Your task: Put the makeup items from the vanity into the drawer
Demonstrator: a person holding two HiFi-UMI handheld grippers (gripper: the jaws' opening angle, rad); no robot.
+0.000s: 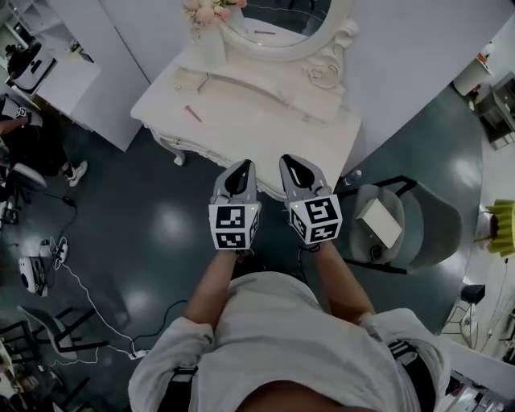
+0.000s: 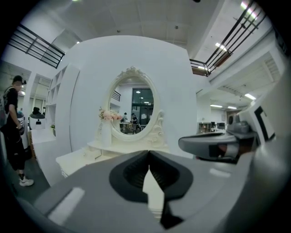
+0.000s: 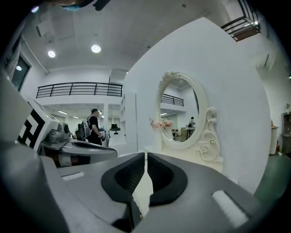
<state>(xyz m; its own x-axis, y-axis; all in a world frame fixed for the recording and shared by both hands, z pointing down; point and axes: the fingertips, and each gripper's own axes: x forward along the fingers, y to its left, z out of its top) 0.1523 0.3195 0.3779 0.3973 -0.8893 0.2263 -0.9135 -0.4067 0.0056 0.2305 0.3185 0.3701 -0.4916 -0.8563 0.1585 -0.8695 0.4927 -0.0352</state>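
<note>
A white vanity [image 1: 241, 133] with an oval mirror [image 1: 278, 50] stands ahead of me. A small pink makeup item [image 1: 193, 113] lies on its left part, and small pale pieces [image 1: 324, 76] lie by the mirror's right foot. Both grippers hover side by side over the vanity's near edge, pointing at it and holding nothing. My left gripper [image 1: 244, 164] is shut, its tips meeting [image 2: 148, 154]. My right gripper [image 1: 290, 160] is shut too [image 3: 145, 157]. No drawer front shows in any view.
A vase of pink flowers [image 1: 211, 16] stands at the vanity's back left. A grey chair [image 1: 418, 225] holding a white box [image 1: 380, 222] is on the right. Cables and a power strip [image 1: 60, 251] lie on the dark floor. A person [image 2: 13, 123] stands on the left.
</note>
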